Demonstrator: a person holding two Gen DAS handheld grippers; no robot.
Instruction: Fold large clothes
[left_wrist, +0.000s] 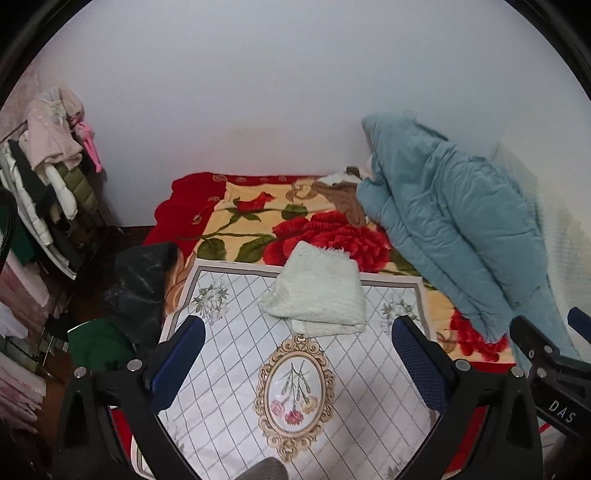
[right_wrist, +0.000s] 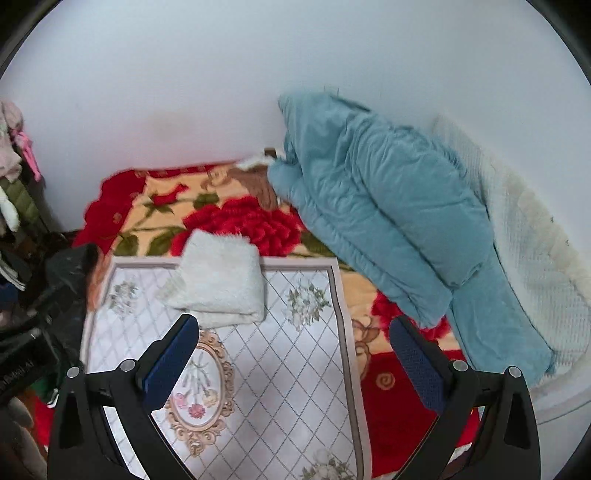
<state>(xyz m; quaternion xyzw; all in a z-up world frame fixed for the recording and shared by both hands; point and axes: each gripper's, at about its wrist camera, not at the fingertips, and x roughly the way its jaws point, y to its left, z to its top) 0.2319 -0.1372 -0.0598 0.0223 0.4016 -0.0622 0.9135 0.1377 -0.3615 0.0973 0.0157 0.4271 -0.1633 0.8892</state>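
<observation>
Both the left gripper (left_wrist: 295, 360) and right gripper (right_wrist: 291, 356) are hovering with fingers released above the folded white fleece garment (left_wrist: 317, 291) lying on the patterned mat (left_wrist: 240, 369).

The left gripper (left_wrist: 297, 360) and right gripper (right_wrist: 293, 356) are showing black frames, blue bumpy pads and shiny round silver screws.

Home bedroom. Bed against plain white wall (left_wrist: 258, 92), covered by red-and-cream plush blanket with rose print (left_wrist: 295, 221). White quilted mat with diamond grid and floral medallion (left_wrist: 258, 369) spread on top. Bunched teal padded quilt (left_wrist: 450, 229) beside wall. Rack heaped with hanging jackets and garments (left_wrist: 48, 166) at bedside.
</observation>
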